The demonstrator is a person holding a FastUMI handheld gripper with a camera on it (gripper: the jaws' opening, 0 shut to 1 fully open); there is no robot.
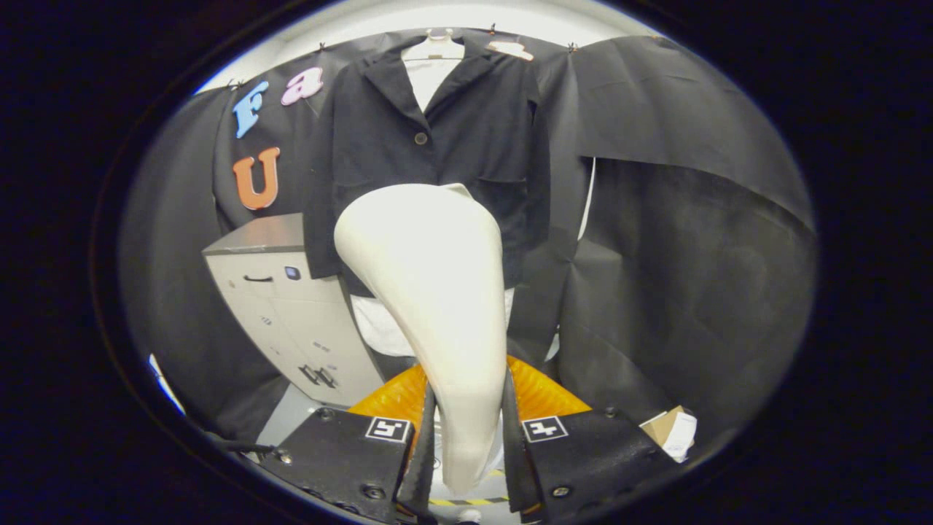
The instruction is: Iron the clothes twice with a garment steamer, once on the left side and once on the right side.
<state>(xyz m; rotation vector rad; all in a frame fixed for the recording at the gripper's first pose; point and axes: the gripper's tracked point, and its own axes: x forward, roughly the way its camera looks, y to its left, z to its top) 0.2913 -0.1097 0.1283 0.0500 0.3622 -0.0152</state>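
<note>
The gripper [466,437] is clamping both fingers on the narrow handle of the garment steamer [434,292], so that the wide pale head is rising ahead of them and facing the clothes. The dark jacket [437,138] is hanging on a white hanger [435,49] against the booth's black wall, buttoned over a white shirt [430,80], which is keeping the fabric flat and open to the steam. The steamer head is covering the jacket's lower middle, probably hovering just short of the cloth, though the gap is hard to judge from behind. A grey cabinet [291,306] is standing beside the jacket, and a small cardboard box [672,432] is lying near the fingers.
</note>
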